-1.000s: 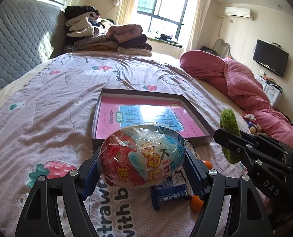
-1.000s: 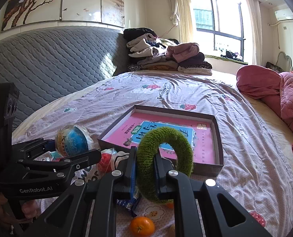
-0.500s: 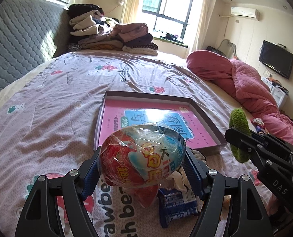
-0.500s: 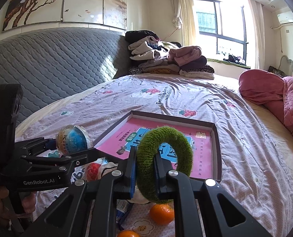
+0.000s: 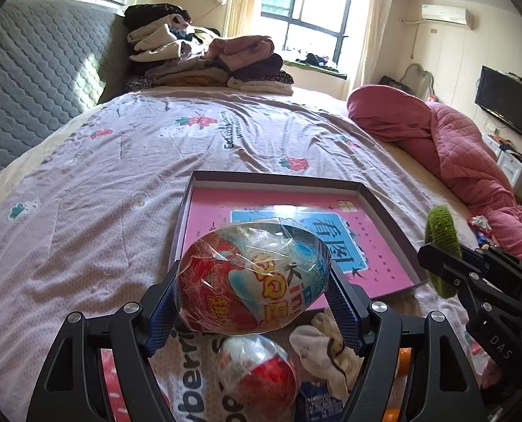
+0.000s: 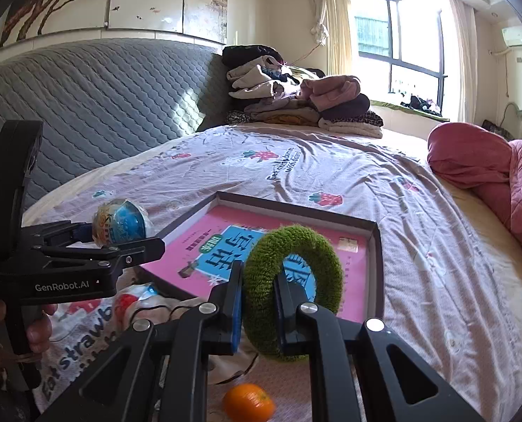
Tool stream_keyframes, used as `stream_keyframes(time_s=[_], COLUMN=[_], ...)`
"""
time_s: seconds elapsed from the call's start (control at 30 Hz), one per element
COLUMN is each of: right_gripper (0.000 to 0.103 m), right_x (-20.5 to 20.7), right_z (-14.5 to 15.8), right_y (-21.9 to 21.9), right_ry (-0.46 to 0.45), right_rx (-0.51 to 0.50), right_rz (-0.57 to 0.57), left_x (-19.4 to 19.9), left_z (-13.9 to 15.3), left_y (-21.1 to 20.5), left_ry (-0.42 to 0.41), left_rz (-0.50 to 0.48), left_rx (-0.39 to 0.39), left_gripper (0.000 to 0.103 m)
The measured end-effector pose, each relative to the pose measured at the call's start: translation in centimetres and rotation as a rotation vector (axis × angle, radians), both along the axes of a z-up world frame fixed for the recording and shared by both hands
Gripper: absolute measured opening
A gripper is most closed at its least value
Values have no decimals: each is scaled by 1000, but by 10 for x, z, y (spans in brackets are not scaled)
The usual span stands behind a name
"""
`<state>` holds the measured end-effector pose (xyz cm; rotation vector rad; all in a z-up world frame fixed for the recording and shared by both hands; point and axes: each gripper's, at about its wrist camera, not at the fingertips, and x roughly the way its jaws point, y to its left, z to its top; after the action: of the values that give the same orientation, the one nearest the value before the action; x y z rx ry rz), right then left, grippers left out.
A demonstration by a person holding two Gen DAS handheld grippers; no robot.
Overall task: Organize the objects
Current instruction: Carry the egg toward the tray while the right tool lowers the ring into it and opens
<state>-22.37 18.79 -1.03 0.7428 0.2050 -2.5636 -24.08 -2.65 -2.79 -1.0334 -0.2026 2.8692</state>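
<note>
My left gripper (image 5: 252, 292) is shut on a large foil-wrapped toy egg (image 5: 254, 276), red, white and blue, held just before the near edge of a shallow dark box (image 5: 187, 193) with a pink and blue bottom. In the right wrist view the same egg (image 6: 120, 223) shows at the left in that gripper. My right gripper (image 6: 259, 288) is shut on a fuzzy green ring (image 6: 292, 290), upright over the box's near edge (image 6: 375, 246). The left wrist view shows that ring (image 5: 440, 249) at its right edge.
Below the grippers on the strawberry-print bedspread (image 5: 85, 211) lie a smaller wrapped egg (image 5: 257, 372), a white sock (image 5: 326, 355), a blue packet (image 5: 317, 404) and an orange (image 6: 248, 401). A clothes pile (image 5: 204, 59) and a pink quilt (image 5: 454, 154) lie further back. A hand (image 6: 0, 330) holds the left gripper.
Both grippers have moved forward toward the box, each keeping its object. The smaller egg and the sock have come into the left wrist view beneath the held egg.
</note>
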Motion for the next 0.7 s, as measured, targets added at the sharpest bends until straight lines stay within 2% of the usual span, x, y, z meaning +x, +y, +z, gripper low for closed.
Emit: stream_keyframes(time_s=[0.37, 0.57, 0.7], right_gripper=[15, 15, 15], right_x=[-39, -54, -64], right_z=[-11, -22, -29], right_y=[-3, -1, 2], right_ry=[-80, -101, -140], right_rx=[20, 50, 34], right_rz=[42, 16, 9], left_x=[-42, -59, -68], left_z=[-12, -22, -27], left_y=[-3, -4, -2], left_ry=[-72, -115, -126], left_rz=[15, 29, 29], left_rx=[-27, -20, -35], left_gripper=[77, 77, 77])
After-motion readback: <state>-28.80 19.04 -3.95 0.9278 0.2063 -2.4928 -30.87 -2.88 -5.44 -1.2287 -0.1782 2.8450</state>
